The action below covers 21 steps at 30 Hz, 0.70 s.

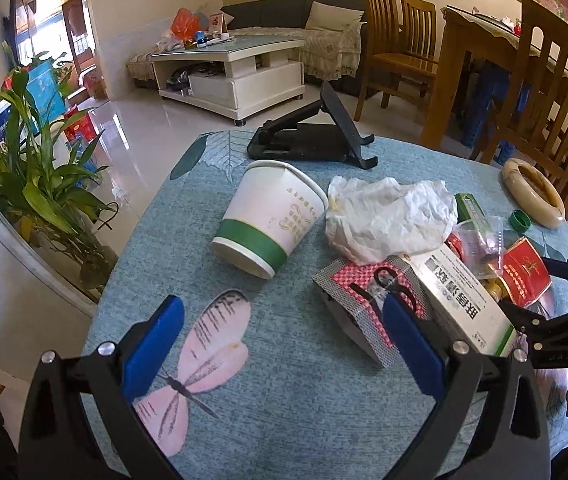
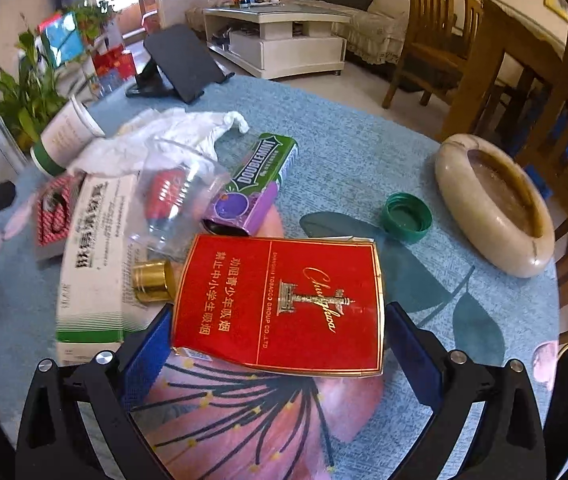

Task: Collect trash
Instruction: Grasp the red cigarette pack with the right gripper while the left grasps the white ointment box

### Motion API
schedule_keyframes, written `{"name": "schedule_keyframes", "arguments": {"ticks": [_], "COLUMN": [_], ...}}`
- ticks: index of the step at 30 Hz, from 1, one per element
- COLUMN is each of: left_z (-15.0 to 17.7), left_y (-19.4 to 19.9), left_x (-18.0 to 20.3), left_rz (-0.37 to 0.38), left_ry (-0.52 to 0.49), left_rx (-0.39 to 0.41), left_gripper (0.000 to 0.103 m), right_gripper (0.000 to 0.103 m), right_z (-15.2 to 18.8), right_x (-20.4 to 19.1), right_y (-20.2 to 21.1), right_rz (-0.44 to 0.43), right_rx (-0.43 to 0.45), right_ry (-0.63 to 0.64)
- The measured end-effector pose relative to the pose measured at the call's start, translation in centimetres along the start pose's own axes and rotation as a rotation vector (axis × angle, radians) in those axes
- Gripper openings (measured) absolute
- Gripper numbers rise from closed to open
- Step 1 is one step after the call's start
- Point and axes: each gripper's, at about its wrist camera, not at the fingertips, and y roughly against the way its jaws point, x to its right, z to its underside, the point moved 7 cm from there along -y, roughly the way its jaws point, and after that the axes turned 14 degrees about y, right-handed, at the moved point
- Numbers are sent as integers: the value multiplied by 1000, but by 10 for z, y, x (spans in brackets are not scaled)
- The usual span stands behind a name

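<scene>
Blue pads of the right gripper (image 2: 278, 344) stand spread wide, one either side of the near end of a red cigarette pack (image 2: 280, 304); neither pad visibly presses it. Pack lies flat on the teal floral tablecloth (image 2: 364, 152), close to the table's near edge. Left gripper (image 1: 280, 344) also spread, holding nothing, over bare cloth and a pink dragonfly print; its right pad overlaps a red-checked box (image 1: 364, 300) in view, contact unclear.

Just beyond the pack: gold cap (image 2: 152, 280) at its left corner, against a long white-and-green carton (image 2: 96, 260). Clear plastic cup (image 2: 176, 200) on its side, red item inside. Purple packet (image 2: 240, 208) and green gum pack (image 2: 268, 164) next, touching. Green bottle cap (image 2: 406, 216) alone to the right, open side up; stone ashtray (image 2: 492, 204) near the right edge.

Further back: crumpled white tissue (image 1: 388, 216), then a paper cup (image 1: 268, 216) with green band, tipped on its side, mouth toward the far edge. Black folding stand (image 1: 312, 140) at the far edge.
</scene>
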Motion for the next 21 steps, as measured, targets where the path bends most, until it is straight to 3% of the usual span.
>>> {"name": "schedule_keyframes", "arguments": {"ticks": [7, 12, 16, 21], "left_z": [7, 31, 54, 73], "left_y": [5, 10, 8, -11], "left_x": [15, 57, 105, 147], "left_rz": [23, 93, 127, 28], "left_ry": [-22, -77, -123, -112], "left_rx": [-4, -57, -123, -133], "left_gripper": [100, 100, 100, 100], "right_gripper": [98, 97, 97, 97], "right_z": [13, 41, 60, 69], "right_x": [8, 23, 50, 70], "right_y": [12, 35, 58, 80], "right_rz": [-9, -10, -33, -57], "right_rx": [23, 35, 98, 172], "right_ry": [-44, -79, -206, -283]}}
